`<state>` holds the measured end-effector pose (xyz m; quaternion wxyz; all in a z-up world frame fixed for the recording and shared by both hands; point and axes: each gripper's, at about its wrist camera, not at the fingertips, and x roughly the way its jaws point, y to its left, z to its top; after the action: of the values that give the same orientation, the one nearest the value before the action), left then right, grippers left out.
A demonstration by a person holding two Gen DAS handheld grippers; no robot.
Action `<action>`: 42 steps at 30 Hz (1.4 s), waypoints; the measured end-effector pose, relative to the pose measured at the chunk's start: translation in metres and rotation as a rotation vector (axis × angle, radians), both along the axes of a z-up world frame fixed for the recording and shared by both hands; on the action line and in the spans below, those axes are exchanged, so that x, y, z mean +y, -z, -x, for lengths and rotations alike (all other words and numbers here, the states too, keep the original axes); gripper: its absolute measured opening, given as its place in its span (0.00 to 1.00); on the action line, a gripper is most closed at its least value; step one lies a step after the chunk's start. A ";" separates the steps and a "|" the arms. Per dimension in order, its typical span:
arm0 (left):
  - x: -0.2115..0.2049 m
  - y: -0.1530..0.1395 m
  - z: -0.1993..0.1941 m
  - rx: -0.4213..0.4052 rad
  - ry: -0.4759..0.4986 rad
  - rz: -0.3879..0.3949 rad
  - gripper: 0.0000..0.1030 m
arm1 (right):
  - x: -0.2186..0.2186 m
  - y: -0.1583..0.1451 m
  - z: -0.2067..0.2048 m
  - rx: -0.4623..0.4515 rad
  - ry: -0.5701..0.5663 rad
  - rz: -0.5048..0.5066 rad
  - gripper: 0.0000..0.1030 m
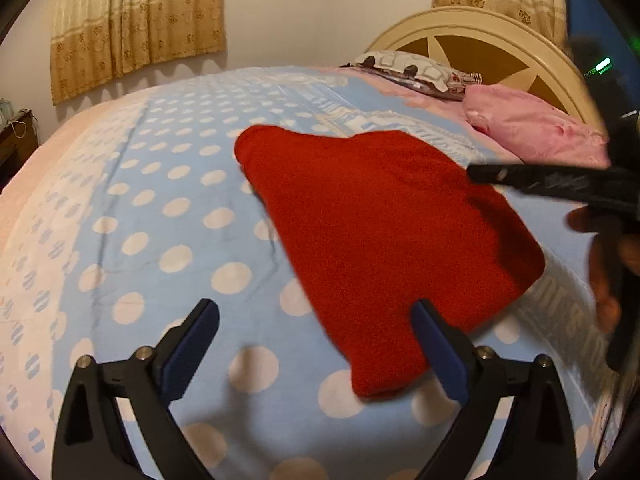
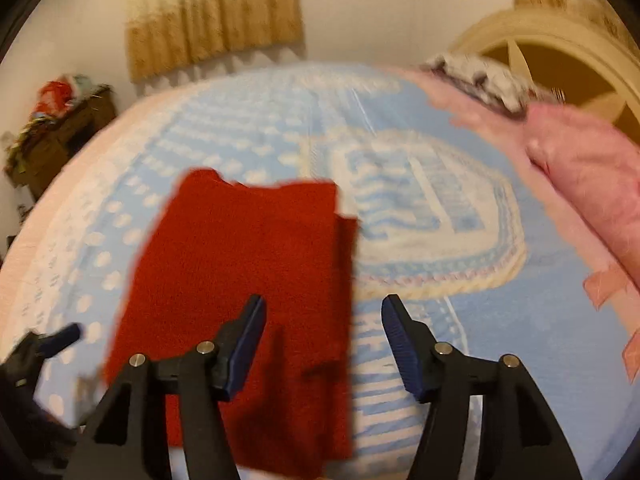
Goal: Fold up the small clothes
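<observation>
- On the bed, a blue blanket [image 1: 168, 240] with white dots covers the surface; the red garment [image 1: 380, 232] lies flat on it and serves as the reference for all positions below.
- Left of the red garment: bare dotted blanket, then a dark cabinet [image 2: 60, 136] against the wall, carrying blurred, unidentifiable clutter.
- At the near edge of the red garment: the left gripper [image 1: 316, 352], jaws wide apart and holding nothing. Its right finger [image 1: 440, 356] overlaps the garment's near corner in the left wrist view; contact cannot be confirmed.
- On the red garment: in the right wrist view a folded layer is visible, with a second edge protruding along the right side.
- Over the right edge of the red garment: the right gripper [image 2: 324, 344], jaws apart and empty. Its left finger [image 2: 244, 348] is above the cloth, its right finger [image 2: 404, 352] above the blanket.
- Beyond and right of the red garment: a pink pillow [image 1: 536, 128], a patterned pillow [image 1: 408, 68] and the cream headboard [image 1: 480, 28].
- Behind the red garment: a beige curtain [image 1: 136, 24] on the wall.
</observation>
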<state>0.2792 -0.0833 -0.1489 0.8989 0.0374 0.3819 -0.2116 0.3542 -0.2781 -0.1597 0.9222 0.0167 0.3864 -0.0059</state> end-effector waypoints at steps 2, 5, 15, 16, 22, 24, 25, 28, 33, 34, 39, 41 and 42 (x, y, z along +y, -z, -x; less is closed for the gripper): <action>-0.004 0.008 -0.002 0.026 0.015 -0.011 0.96 | 0.016 -0.007 0.011 -0.035 -0.064 -0.010 0.59; -0.004 0.009 -0.001 0.024 0.011 -0.017 0.97 | 0.037 0.006 0.014 0.009 -0.143 0.011 0.59; -0.003 0.010 0.002 0.028 0.009 -0.012 1.00 | 0.032 0.025 0.006 0.074 -0.133 0.079 0.59; -0.003 0.010 0.002 0.031 0.007 -0.011 1.00 | 0.036 0.018 0.009 0.048 -0.139 0.090 0.60; -0.003 0.012 0.001 0.041 0.004 -0.006 1.00 | 0.070 0.009 -0.015 0.044 -0.223 0.087 0.60; -0.002 0.012 0.001 0.043 0.003 -0.002 1.00 | 0.073 0.017 -0.026 0.078 -0.221 0.080 0.59; -0.002 0.012 0.001 0.045 0.003 0.000 1.00 | 0.073 0.021 -0.031 0.092 -0.217 0.076 0.59; -0.002 0.014 -0.001 0.052 0.004 0.004 1.00 | 0.068 0.042 -0.051 0.177 -0.185 0.102 0.59; 0.004 0.005 0.003 0.027 -0.002 0.033 1.00 | 0.054 0.041 -0.052 0.167 -0.202 0.053 0.63; 0.008 -0.001 0.004 0.012 -0.008 0.051 1.00 | 0.052 0.038 -0.050 0.157 -0.216 0.036 0.63; 0.032 -0.019 -0.003 0.024 -0.048 0.217 1.00 | 0.000 0.011 -0.042 0.069 -0.200 -0.136 0.64; 0.031 -0.014 -0.010 0.068 -0.049 0.228 1.00 | -0.025 0.009 -0.050 0.088 -0.178 -0.224 0.67; 0.029 -0.010 -0.012 0.086 -0.050 0.219 1.00 | -0.040 0.009 -0.055 0.095 -0.162 -0.267 0.67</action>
<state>0.2915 -0.0546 -0.1392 0.8853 -0.0796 0.3956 -0.2312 0.4096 -0.3185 -0.1692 0.8899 0.1075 0.4269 0.1192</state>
